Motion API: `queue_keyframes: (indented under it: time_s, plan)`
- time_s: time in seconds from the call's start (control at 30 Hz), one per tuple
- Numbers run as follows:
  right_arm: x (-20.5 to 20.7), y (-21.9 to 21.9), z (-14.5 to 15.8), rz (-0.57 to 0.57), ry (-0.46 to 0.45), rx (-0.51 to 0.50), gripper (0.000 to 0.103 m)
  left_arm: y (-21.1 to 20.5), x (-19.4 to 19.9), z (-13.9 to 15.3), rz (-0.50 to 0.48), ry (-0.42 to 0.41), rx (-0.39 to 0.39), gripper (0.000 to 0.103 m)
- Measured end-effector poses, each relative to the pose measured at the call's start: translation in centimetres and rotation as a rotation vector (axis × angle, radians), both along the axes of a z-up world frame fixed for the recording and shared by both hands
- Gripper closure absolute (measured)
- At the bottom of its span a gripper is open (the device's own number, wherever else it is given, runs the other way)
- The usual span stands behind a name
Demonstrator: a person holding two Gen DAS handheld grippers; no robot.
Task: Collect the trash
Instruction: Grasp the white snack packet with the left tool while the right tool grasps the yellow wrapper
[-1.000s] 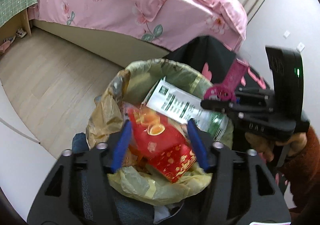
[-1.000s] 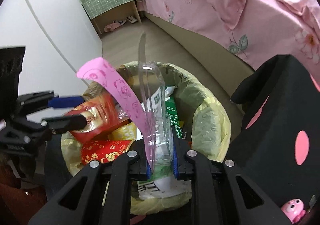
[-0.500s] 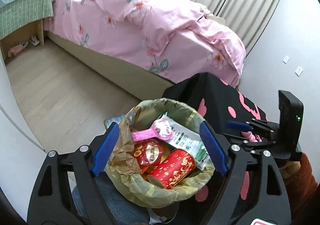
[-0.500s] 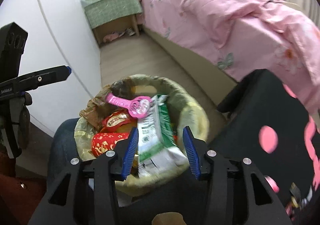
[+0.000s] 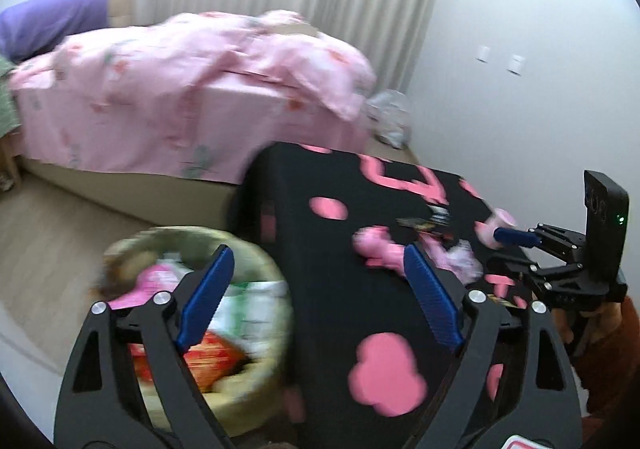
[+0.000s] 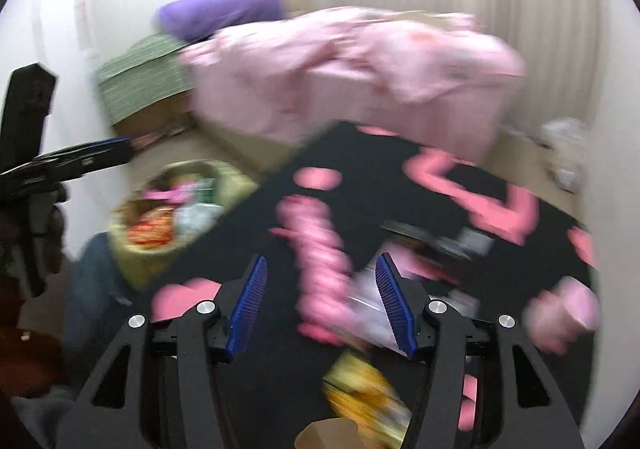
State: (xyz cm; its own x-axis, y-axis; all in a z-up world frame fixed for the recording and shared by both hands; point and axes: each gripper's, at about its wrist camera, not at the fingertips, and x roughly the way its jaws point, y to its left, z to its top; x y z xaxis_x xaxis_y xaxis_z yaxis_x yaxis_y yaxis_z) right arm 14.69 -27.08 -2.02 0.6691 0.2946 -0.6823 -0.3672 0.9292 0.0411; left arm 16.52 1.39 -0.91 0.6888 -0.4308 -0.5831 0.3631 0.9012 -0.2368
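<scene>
The lined trash bin (image 5: 264, 261) stands on the floor left of the table and holds red, green-white and pink wrappers; it also shows in the right wrist view (image 6: 132, 261). My left gripper (image 5: 316, 285) is open and empty, above the bin's right rim and the table edge. My right gripper (image 6: 320, 297) is open and empty over the black table with pink spots (image 6: 248, 233). Blurred items lie on the table: a pink toy (image 6: 320, 249), a clear wrapper (image 6: 364, 301), a yellow packet (image 6: 368, 401), a pink cup (image 6: 560, 313).
A bed with pink bedding (image 5: 192, 89) stands behind the table. A green-covered nightstand (image 6: 140, 77) stands by the left wall. A white bag (image 5: 388, 117) lies in the far corner. Dark packets (image 5: 424, 225) lie further back on the table.
Both grippers let go of their trash into the bin, opened, then rose and swung right toward the table. Both views are now motion-blurred.
</scene>
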Motion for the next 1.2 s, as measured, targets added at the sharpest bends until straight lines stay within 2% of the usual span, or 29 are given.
queue_keyframes:
  time_s: [0.07, 0.2, 0.3, 0.43, 0.53, 0.67, 0.73, 0.77, 0.83, 0.9, 0.97, 1.03, 1.2]
  plan:
    - [-1.4, -4.1, -0.4, -0.101, -0.005, -0.011, 0.049, -2.9, 0.3, -0.4, -0.06, 0.01, -0.001, 0.02]
    - [-3.6, -9.4, -1.5, -0.224, -0.004, -0.026, 0.049, -9.0, 1.1, -1.7, -0.182, 0.032, 0.02, 0.02]
    - [-4.9, -11.4, -2.7, -0.273, -0.015, -0.05, 0.049, -12.3, 2.0, -3.0, -0.256, 0.082, -0.015, 0.018]
    - [-5.8, -12.8, -4.4, -0.325, -0.007, -0.081, 0.049, -16.5, 2.7, -4.4, -0.336, 0.126, 0.016, 0.014]
    - [-6.3, -13.7, -5.7, -0.329, 0.032, -0.027, 0.049, -19.2, 2.9, -5.1, -0.403, 0.116, 0.077, 0.014]
    - [-7.6, -14.4, -6.5, -0.305, 0.052, 0.05, 0.049, -23.4, 3.5, -6.0, -0.519, 0.083, 0.245, 0.015]
    - [-8.2, -14.9, -6.8, -0.304, 0.059, 0.076, 0.049, -24.7, 4.0, -6.9, -0.565, 0.104, 0.312, 0.02]
    - [-8.5, -15.1, -6.9, -0.303, 0.064, 0.09, 0.049, -25.4, 4.4, -7.6, -0.582, 0.137, 0.344, 0.027]
    - [-9.1, -15.5, -7.1, -0.306, 0.07, 0.108, 0.049, -25.9, 4.7, -8.4, -0.57, 0.175, 0.38, 0.039]
    - [-9.6, -15.6, -7.2, -0.311, 0.075, 0.114, 0.049, -25.8, 4.6, -8.7, -0.536, 0.165, 0.397, 0.052]
    - [-10.0, -15.7, -7.3, -0.303, 0.08, 0.125, 0.049, -25.0, 4.4, -8.4, -0.516, 0.173, 0.368, 0.06]
    - [-10.2, -15.5, -7.4, -0.291, 0.082, 0.136, 0.049, -24.2, 4.2, -7.9, -0.501, 0.182, 0.334, 0.076]
    - [-10.0, -13.9, -7.3, -0.249, 0.08, 0.137, 0.049, -20.7, 2.1, -5.3, -0.438, 0.166, 0.238, 0.077]
